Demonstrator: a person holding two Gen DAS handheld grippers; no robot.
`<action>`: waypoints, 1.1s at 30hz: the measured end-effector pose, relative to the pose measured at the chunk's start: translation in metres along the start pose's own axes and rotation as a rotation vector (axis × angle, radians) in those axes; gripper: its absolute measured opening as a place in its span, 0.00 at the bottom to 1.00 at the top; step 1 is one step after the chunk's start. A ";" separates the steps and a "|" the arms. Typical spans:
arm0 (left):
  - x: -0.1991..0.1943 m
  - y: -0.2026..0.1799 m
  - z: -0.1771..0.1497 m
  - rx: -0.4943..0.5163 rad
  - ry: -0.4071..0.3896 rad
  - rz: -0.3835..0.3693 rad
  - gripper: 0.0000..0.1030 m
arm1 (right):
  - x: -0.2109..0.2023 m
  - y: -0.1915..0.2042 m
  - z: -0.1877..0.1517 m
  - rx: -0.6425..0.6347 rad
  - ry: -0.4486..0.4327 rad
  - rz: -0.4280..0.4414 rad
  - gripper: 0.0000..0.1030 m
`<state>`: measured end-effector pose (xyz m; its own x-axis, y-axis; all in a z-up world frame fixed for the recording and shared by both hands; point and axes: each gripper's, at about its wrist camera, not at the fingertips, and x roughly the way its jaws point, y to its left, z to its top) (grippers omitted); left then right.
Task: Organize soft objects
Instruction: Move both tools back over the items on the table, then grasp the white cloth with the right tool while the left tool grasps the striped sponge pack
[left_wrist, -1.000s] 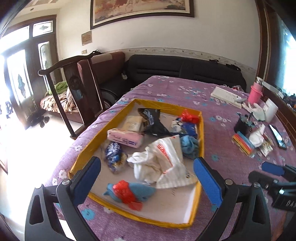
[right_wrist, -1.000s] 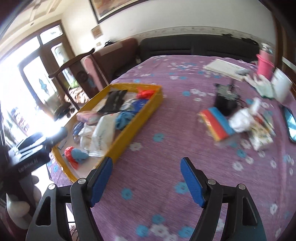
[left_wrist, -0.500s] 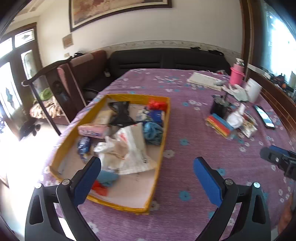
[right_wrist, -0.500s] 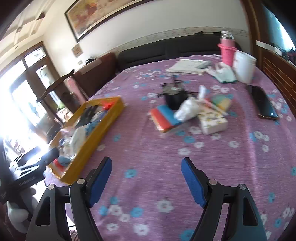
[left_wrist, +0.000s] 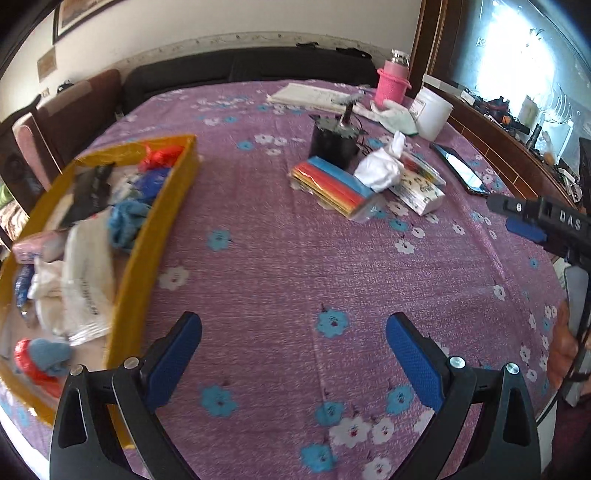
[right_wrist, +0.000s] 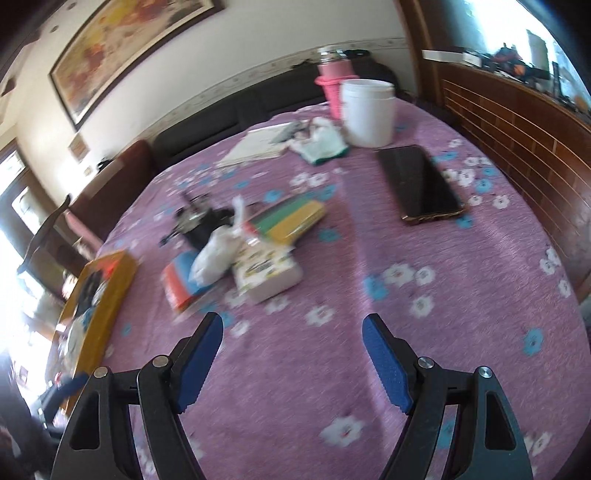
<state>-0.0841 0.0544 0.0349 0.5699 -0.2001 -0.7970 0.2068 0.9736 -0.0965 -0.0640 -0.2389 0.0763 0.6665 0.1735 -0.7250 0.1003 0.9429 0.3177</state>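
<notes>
A yellow tray (left_wrist: 146, 247) on the left of the purple tablecloth holds several soft items: white plastic bags (left_wrist: 85, 277), blue cloths, red pieces and a pink pack. It also shows in the right wrist view (right_wrist: 110, 291). Mid-table lie a knotted white bag (left_wrist: 380, 171), a striped rainbow pack (left_wrist: 332, 184) and a tissue pack (left_wrist: 421, 188); the right wrist view shows the bag (right_wrist: 216, 254) and tissue pack (right_wrist: 267, 271). My left gripper (left_wrist: 293, 343) is open and empty above bare cloth. My right gripper (right_wrist: 291, 347) is open and empty, and shows at the left wrist view's right edge (left_wrist: 532, 218).
A black holder (left_wrist: 334, 142), a phone (right_wrist: 419, 188), a white tub (right_wrist: 369, 112), a pink bottle (left_wrist: 391, 79), a notepad (left_wrist: 310, 96) and a crumpled cloth (left_wrist: 393, 116) sit at the far right. A wooden ledge (right_wrist: 524, 122) borders the table's right side.
Both grippers have swung to the right, away from the tray and toward the pile of packs in the middle of the table. Both stay open and empty.
</notes>
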 end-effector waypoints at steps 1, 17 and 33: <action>0.005 0.000 0.001 -0.005 0.011 -0.006 0.97 | 0.002 -0.002 0.003 0.004 -0.002 -0.006 0.79; 0.036 -0.014 -0.006 0.047 0.073 0.059 1.00 | 0.127 0.084 0.087 -0.197 0.114 0.015 0.41; 0.036 -0.018 -0.006 0.050 0.068 0.070 1.00 | 0.089 0.059 0.022 -0.134 0.154 0.446 0.58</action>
<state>-0.0720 0.0306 0.0038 0.5298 -0.1220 -0.8393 0.2088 0.9779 -0.0103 0.0180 -0.1737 0.0441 0.5049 0.5993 -0.6213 -0.2730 0.7936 0.5437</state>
